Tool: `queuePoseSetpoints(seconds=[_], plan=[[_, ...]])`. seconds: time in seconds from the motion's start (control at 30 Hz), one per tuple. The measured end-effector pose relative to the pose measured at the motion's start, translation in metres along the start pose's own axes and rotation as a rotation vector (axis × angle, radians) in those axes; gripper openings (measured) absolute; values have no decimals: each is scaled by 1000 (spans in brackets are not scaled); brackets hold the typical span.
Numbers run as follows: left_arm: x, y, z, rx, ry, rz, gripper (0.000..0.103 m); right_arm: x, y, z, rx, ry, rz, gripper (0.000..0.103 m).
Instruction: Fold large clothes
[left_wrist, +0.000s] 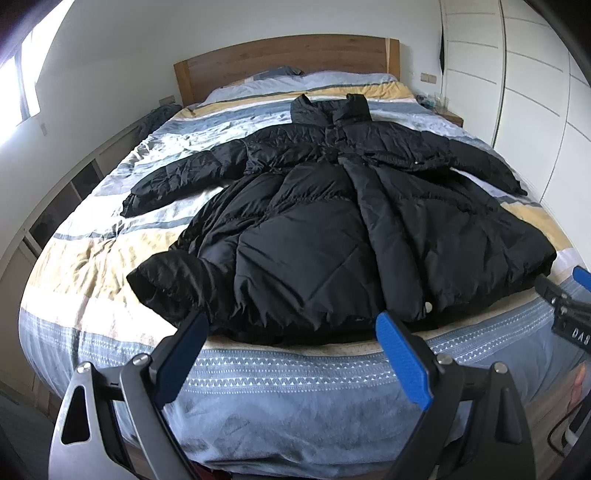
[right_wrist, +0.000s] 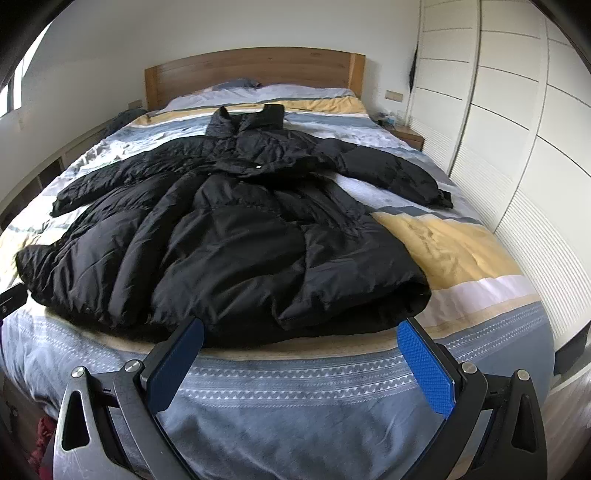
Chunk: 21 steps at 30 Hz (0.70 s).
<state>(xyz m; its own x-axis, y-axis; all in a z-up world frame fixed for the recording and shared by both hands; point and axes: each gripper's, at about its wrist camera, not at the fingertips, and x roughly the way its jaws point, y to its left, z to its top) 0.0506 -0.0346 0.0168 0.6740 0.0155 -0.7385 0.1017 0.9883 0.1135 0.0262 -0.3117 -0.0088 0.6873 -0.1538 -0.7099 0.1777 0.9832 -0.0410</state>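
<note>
A long black puffer coat (left_wrist: 325, 229) (right_wrist: 229, 240) lies spread flat on the bed, collar toward the headboard, both sleeves stretched out sideways, hem at the foot end. My left gripper (left_wrist: 291, 325) hovers open just short of the hem, nothing between its blue pads (left_wrist: 402, 358). My right gripper (right_wrist: 301, 332) is open too, facing the hem's right part, with its pads (right_wrist: 424, 369) empty. The right gripper's tip (left_wrist: 569, 295) shows at the right edge of the left wrist view.
The bed carries a striped blue, yellow and white duvet (left_wrist: 280, 387) (right_wrist: 450, 243) and a wooden headboard (right_wrist: 255, 74). White wardrobe doors (right_wrist: 517, 147) run along the right side. A low shelf (left_wrist: 55, 206) lines the left wall. A nightstand (right_wrist: 410, 134) stands by the pillows.
</note>
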Motion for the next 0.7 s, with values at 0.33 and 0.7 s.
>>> queuePoseSetpoints(seconds=[0.33, 0.7], plan=[[67, 13, 45, -51, 93, 8, 93, 47, -24, 57, 91, 19, 52, 102], [182, 21, 160, -96, 45, 30, 93, 186, -94, 176, 307, 60, 32, 102]])
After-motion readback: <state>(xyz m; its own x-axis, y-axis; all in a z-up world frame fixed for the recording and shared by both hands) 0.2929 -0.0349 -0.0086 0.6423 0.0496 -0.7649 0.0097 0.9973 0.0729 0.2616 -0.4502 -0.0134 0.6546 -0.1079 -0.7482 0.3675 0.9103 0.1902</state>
